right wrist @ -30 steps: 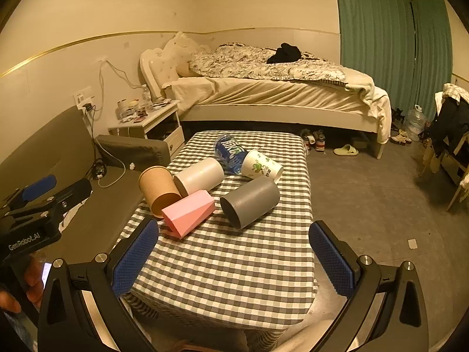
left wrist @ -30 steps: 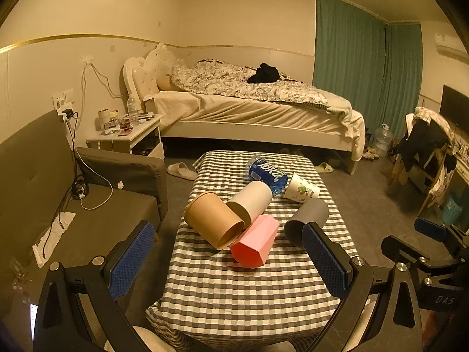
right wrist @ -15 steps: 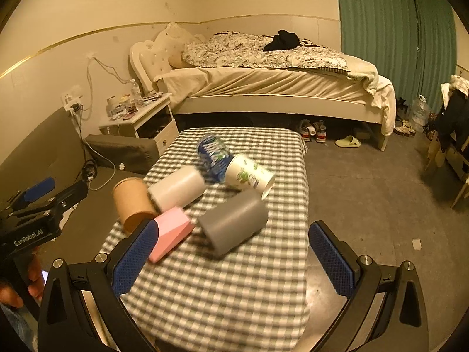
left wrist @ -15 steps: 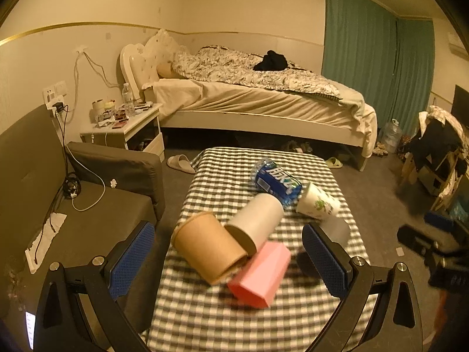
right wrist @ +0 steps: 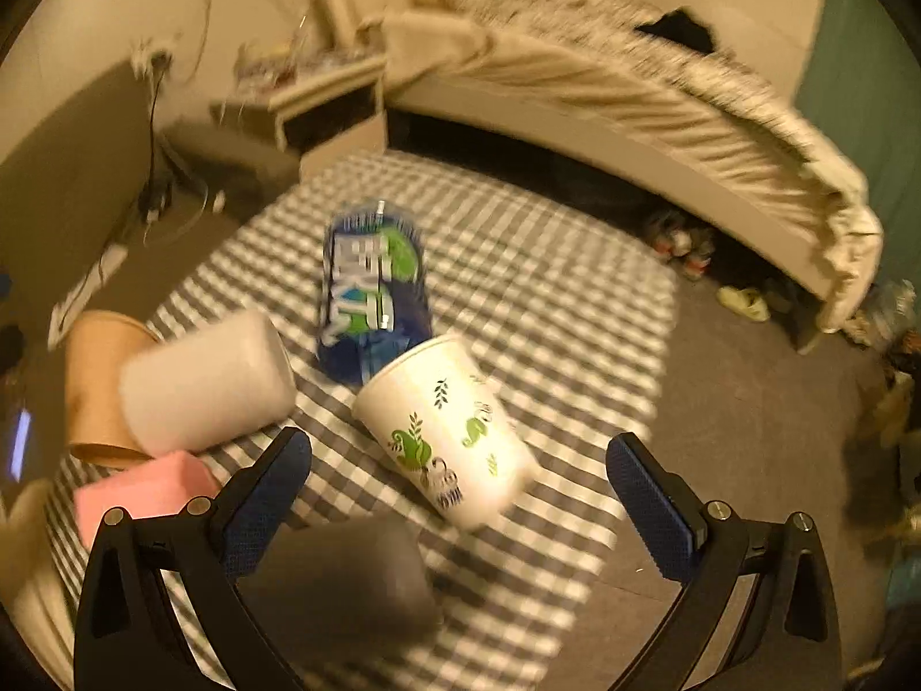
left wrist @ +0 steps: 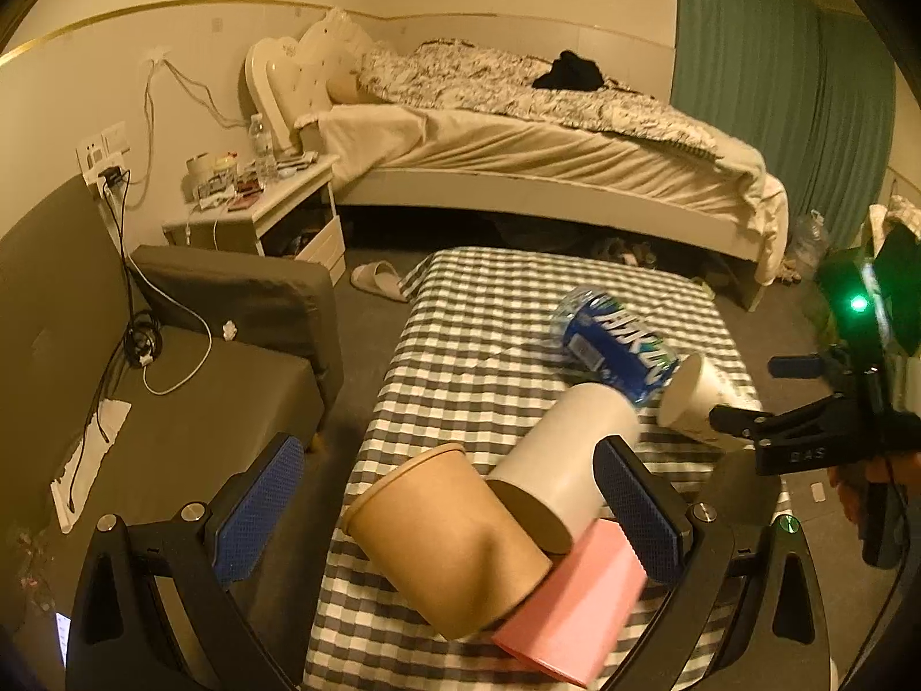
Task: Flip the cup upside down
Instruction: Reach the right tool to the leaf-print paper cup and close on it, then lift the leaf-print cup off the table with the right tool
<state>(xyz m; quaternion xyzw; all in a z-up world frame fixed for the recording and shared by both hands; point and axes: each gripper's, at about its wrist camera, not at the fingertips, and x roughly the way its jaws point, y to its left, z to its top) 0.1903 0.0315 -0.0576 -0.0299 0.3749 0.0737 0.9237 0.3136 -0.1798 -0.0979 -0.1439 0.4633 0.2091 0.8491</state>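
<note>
Approach step judged in hand. Right gripper spread wide, empty, aimed at leaf-print cup lying sideways mid-frame on checked table. Left gripper also wide, empty, over brown cup at lower centre. Next: jaws to be closed around cup wall, then cup inverted.

Unmade bed, green curtains

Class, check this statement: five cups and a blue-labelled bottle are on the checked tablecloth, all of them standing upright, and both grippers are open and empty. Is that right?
One detail is wrong: nothing stands upright. The right wrist view shows the leaf-print cup, white cup, brown cup, pink cup, grey cup and bottle all lying on their sides on the tablecloth. The right gripper and left gripper are indeed open and empty.
</note>
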